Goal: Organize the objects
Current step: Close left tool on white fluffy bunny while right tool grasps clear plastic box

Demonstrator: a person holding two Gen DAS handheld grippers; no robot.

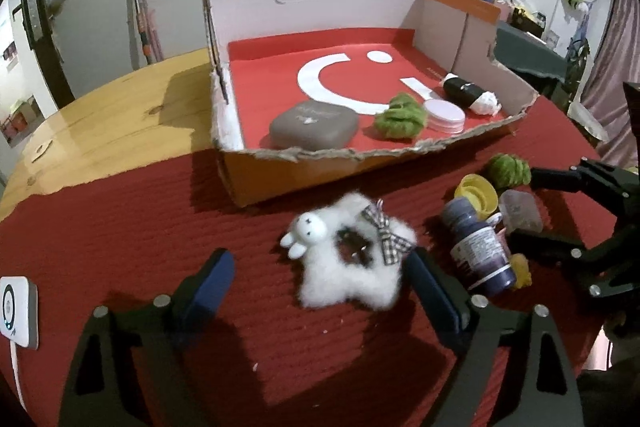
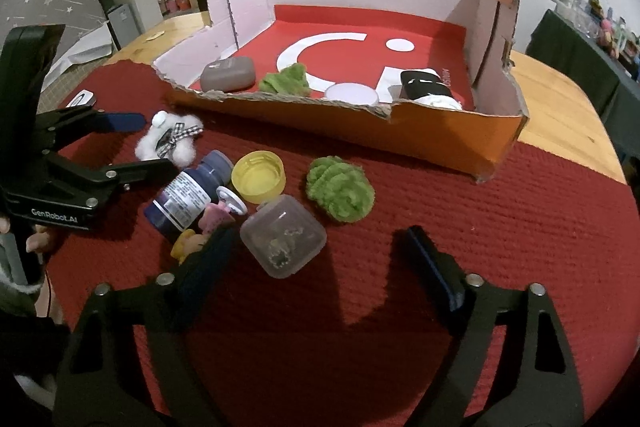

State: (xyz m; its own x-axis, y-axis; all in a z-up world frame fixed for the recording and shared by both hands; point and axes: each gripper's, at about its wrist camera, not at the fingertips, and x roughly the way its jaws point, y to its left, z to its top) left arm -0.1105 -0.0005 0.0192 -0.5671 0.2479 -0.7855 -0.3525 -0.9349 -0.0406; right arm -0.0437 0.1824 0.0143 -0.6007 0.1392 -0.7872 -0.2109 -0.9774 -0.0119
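The white plush sheep [image 1: 344,259] lies on the red cloth [image 1: 160,227] that covers the near part of the surface, just in front of the near wall of the cardboard box [image 1: 304,171]. The left gripper [image 1: 320,287] straddles it: its jaws stand apart, one on each side of the sheep, the right one close against the fluff, and no pad is seen pressing yet. The step in hand looks like the grasp of the sheep, to be followed by a lift over the torn near wall into the box.

Beside the sheep, toward the right edge of the cloth, lie a dark blue bottle [image 2: 188,195] on its side, a yellow cap [image 2: 258,175], a clear plastic case [image 2: 284,239] and a green fluffy ball [image 2: 340,189]. The right gripper [image 2: 316,251] hovers with its jaws apart around the clear case, seemingly not clamped.

Already in the box, along its near wall: a grey case [image 1: 314,125], a second green ball [image 1: 400,115], a round pale tin [image 1: 444,115] and a black-and-white roll [image 1: 468,93].

The next move calls for closing gently on the soft body and clearing the wall.
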